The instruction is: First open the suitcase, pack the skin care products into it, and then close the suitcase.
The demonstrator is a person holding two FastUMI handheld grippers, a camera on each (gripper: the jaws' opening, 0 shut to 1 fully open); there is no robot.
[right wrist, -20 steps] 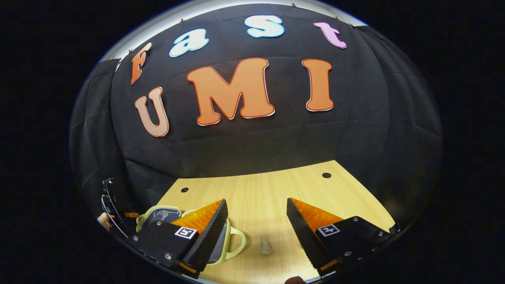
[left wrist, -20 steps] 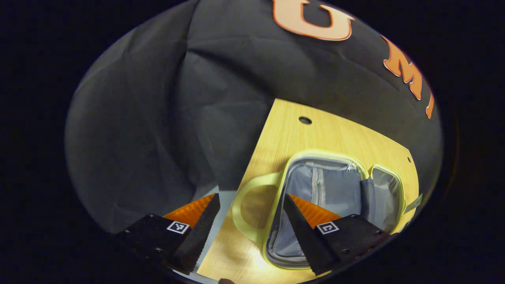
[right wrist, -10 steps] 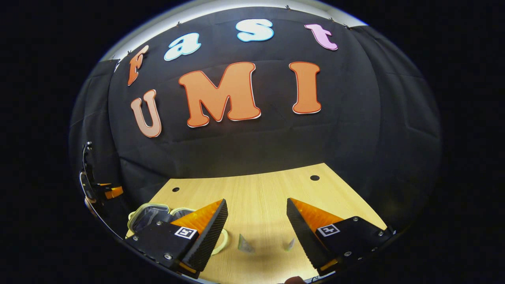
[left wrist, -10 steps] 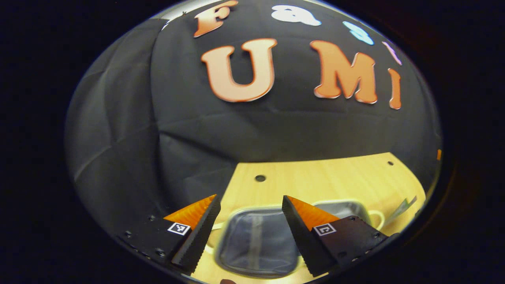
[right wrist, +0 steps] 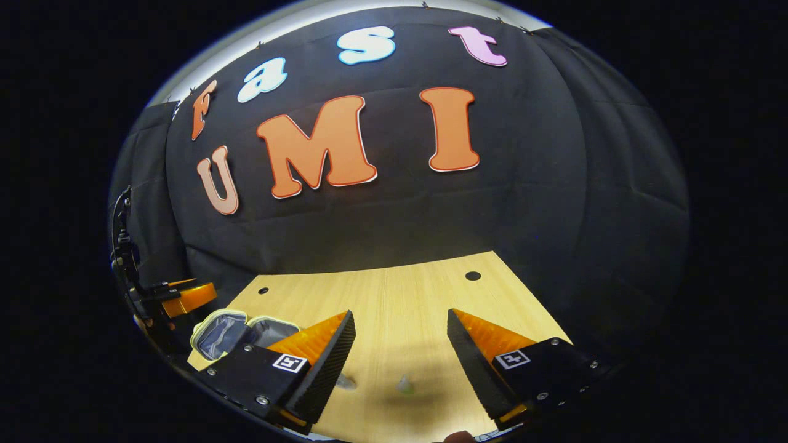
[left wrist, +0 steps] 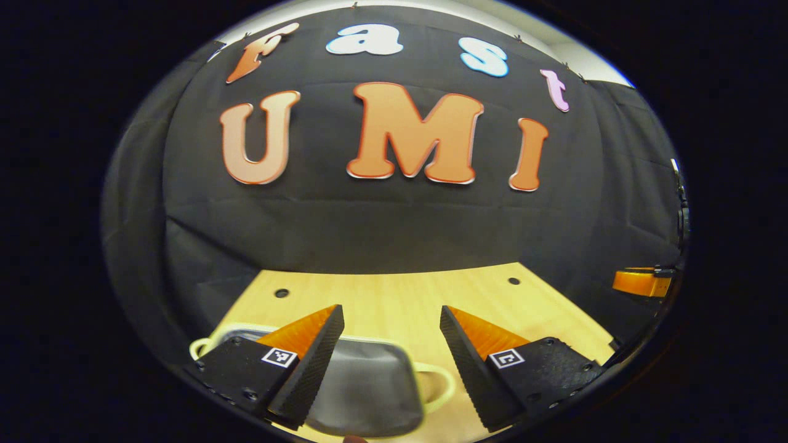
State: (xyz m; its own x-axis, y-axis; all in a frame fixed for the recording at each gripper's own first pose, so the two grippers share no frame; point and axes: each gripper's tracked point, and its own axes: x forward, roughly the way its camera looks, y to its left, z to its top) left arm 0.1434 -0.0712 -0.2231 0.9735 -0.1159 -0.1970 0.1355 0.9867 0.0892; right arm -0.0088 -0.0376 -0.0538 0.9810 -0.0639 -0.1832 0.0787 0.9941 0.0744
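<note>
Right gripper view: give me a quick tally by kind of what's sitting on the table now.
Open suitcase: 1
Small skin care sachets: 2, one between the right gripper's fingers' line of sight, one partly hidden beside a finger
Total: 3 things on the wooden table
</note>
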